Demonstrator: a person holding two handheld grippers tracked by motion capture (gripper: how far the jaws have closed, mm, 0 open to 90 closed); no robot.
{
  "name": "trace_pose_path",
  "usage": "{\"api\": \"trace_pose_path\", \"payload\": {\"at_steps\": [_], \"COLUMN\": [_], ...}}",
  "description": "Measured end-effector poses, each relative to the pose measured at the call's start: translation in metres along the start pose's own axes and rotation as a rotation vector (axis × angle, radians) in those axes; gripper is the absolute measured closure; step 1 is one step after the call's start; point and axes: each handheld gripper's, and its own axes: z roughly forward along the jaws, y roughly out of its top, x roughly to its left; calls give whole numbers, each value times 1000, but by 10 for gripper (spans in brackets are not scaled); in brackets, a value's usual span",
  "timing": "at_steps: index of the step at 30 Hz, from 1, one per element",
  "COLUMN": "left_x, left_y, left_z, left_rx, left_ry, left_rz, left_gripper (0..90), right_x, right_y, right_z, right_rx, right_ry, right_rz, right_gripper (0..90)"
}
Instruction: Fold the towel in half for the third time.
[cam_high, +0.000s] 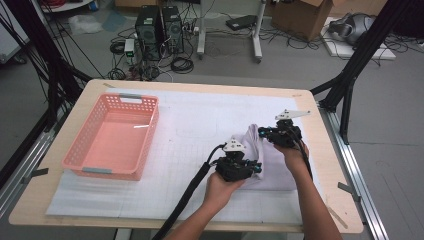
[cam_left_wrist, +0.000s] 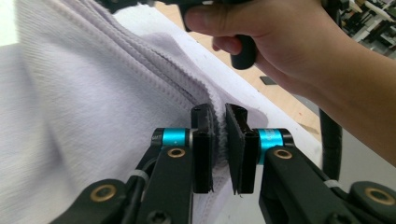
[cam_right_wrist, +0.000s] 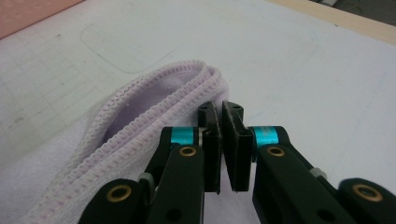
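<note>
left tool: clamps towel hem | right tool: clenched on towel edge

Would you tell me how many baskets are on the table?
1: a pink basket stands on the table's left side, apart from the pale towel that both grippers hold at the right.

A pink plastic basket with a perforated wall sits near the table's left edge, on a white mat covering most of the tabletop. Beyond the far edge, on the floor, stand two black computer towers, tangled cables, and what looks like a cardboard box.
</note>
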Motion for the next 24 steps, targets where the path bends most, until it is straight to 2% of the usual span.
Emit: {"api": "trace_pose_path", "payload": {"at_steps": [3,8,12,15,18,24], "left_x": [-2,-1,1,5,13,25], "left_y": [-1,0,1,0,-2,-2], "left_z": [2,0,-7,-15,-25,-38], "left_rx": [-6,-30,-57,-95,-125,-155], "left_ry": [6,12,10,14,23,37], "left_rz": [11,33,65,100,94,96], "left_gripper": [725,545,459,414,402,406], "right_x": [-8,-13,-16,-19,-23,-29], "right_y": [-7,-13,-18,-22,-27,-38], "right_z": [-5,-10,-10,-12,-15,-21], "right_rx": [-2,-3,-1,1,8,6], "right_ry": [-4,-20,-29,-42,-59,-93], "right_rz": [30,32,40,42,51,68], "right_gripper": [865,865,865,865,865,864]}}
